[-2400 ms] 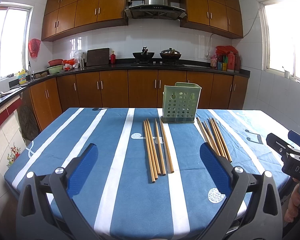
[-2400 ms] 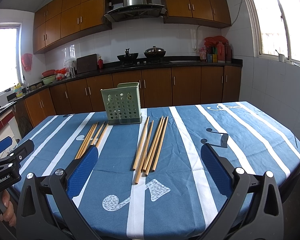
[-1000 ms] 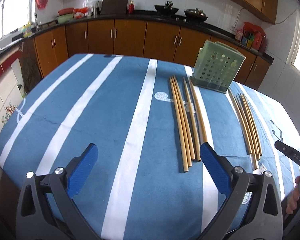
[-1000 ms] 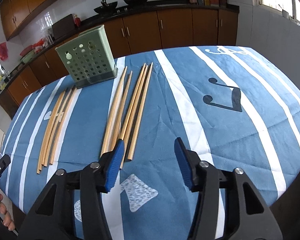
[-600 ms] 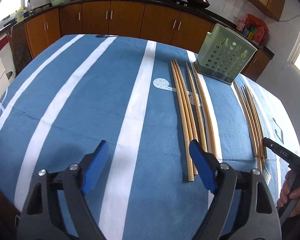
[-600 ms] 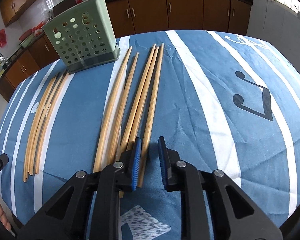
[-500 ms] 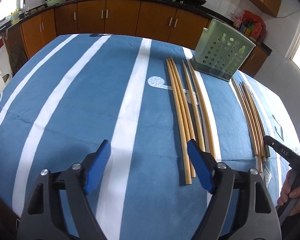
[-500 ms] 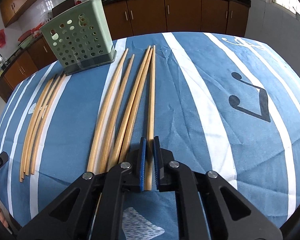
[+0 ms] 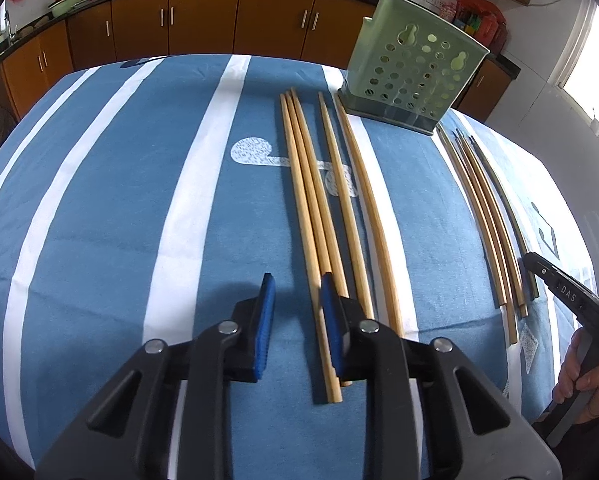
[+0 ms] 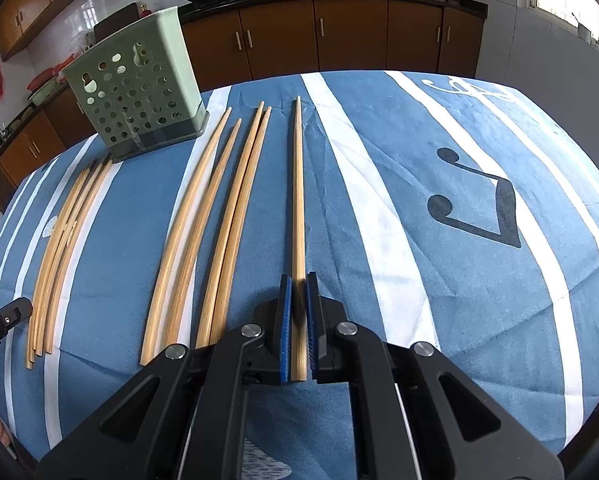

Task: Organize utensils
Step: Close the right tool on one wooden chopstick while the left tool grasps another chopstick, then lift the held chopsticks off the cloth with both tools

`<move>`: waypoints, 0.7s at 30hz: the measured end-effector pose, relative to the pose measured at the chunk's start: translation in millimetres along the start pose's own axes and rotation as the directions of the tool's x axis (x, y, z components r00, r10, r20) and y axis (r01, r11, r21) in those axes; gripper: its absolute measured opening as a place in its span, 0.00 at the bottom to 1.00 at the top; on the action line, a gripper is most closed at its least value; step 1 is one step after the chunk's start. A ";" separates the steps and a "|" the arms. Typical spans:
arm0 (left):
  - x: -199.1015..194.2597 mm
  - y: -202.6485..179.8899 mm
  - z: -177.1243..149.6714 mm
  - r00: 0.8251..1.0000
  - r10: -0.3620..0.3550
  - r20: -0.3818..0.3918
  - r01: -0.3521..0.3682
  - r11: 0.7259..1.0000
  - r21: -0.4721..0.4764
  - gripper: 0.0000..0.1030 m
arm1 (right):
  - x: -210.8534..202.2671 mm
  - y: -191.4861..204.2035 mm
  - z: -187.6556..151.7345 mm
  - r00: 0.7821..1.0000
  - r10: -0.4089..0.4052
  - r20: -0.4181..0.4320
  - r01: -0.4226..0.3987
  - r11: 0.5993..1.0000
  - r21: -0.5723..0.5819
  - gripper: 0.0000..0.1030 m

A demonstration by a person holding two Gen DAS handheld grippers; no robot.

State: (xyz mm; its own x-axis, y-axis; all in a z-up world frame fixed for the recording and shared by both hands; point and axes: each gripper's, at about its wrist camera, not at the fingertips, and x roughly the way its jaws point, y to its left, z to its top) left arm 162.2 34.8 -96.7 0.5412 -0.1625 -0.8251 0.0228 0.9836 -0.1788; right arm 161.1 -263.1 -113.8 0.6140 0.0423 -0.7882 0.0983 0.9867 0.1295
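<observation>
Two groups of wooden chopsticks lie on the blue striped tablecloth [image 9: 119,208] in front of a green perforated holder [image 9: 411,76] [image 10: 139,92]. My left gripper [image 9: 296,284] is low over the near ends of the left group [image 9: 319,208]. Its jaws are closing with the leftmost chopstick [image 9: 313,300] between them, and the left pad [image 9: 265,320] stands clear of it. My right gripper [image 10: 298,280] is shut on the near end of one chopstick [image 10: 298,200], which lies on the cloth angled apart from the rest of its group [image 10: 219,220].
In the left wrist view the right group [image 9: 487,216] lies beyond the holder's right side, with the other gripper's body [image 9: 559,288] and a person's hand [image 9: 591,376] at the right edge. Kitchen cabinets [image 10: 339,40] run behind the table.
The left jaws went from wide to narrow while the gripper came down over the left group's near ends. The right jaws closed on the rightmost chopstick, whose far end swung right, away from its neighbours.
</observation>
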 end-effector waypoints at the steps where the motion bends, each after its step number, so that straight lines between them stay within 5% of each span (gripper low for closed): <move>1: -0.4 -1.0 -0.3 1.000 0.002 0.001 -0.002 1.000 0.004 0.24 | 0.1 -0.3 0.1 1.000 0.001 0.000 -0.001 1.000 0.001 0.08; 7: 6.5 -7.0 3.7 0.999 0.039 -0.009 -0.039 0.999 0.030 0.08 | 1.2 0.5 0.7 1.000 -0.002 0.000 0.002 1.000 -0.011 0.08; 17: 25.9 27.8 41.4 0.995 0.093 0.021 -0.093 0.996 -0.017 0.08 | 12.6 -19.7 19.6 0.998 -0.059 0.026 0.058 0.998 0.018 0.08; 21: 27.0 44.4 47.6 0.998 0.060 0.035 -0.059 0.998 -0.030 0.08 | 14.1 -34.2 25.5 0.998 -0.061 0.021 0.060 0.997 0.047 0.08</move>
State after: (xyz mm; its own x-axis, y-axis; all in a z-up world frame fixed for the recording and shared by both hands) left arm 217.8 77.8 -101.4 0.5709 -0.1007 -0.8148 -0.0338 0.9887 -0.1459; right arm 186.3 -300.3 -114.0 0.6228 -0.0209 -0.7821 0.1712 0.9790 0.1102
